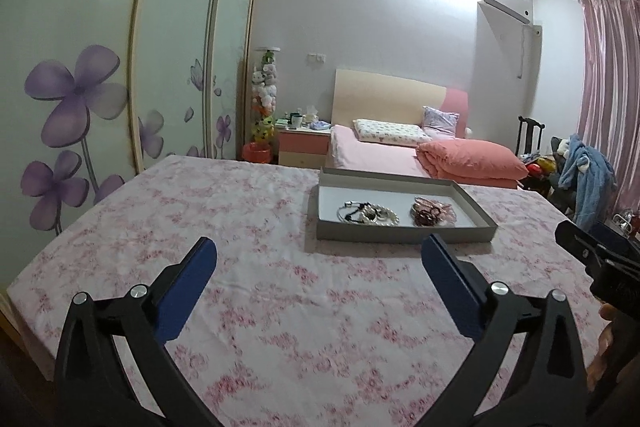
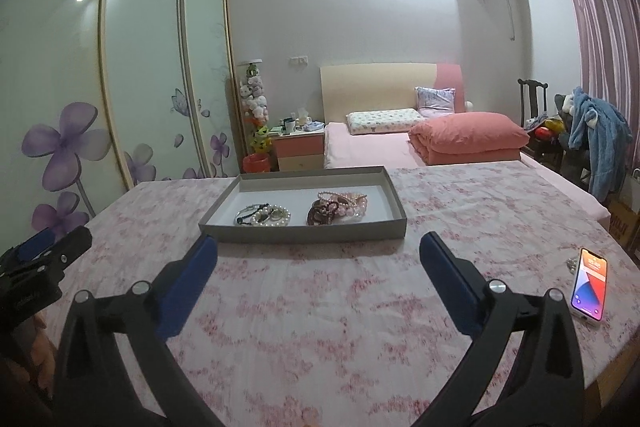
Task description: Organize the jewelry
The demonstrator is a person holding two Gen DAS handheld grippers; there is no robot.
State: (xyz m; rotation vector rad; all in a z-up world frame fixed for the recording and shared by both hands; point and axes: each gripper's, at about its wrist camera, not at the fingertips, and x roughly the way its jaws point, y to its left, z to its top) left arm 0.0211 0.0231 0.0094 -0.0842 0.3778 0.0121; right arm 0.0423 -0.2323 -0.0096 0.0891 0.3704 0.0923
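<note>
Looking along your left gripper (image 1: 320, 259), you have both blue-padded fingers (image 1: 188, 287) spread wide apart with nothing between them, only the pink floral tablecloth (image 1: 240, 219) beneath. Their black frames are cut off by the lower edge of the view. Beyond them sits the shallow grey cardboard tray (image 1: 400, 233), a flat rectangle with low walls and a white floor. In its left half lies a tangle of white pearl bracelets (image 1: 368, 214) mixed with a dark cord; the separate strands are hard to tell apart. In its right half lies a heap of pink and dark red bead bracelets (image 1: 432, 213), equally knotted together. The two piles lie apart from each other. At the far right edge, part of your right gripper (image 1: 600, 255) pokes in, mostly cut off.

From the right wrist view, your left gripper (image 2: 40, 259) shows only as a black and blue stub at the left edge. Your right gripper (image 2: 318, 259) is also spread wide and empty, its fingers (image 2: 448, 287) short of the tray's (image 2: 304, 233) near wall. To the right, a smartphone (image 2: 590, 283) with a lit screen lies flat on the cloth, and a small glittery object peeks from behind it, too hidden to name.
</note>
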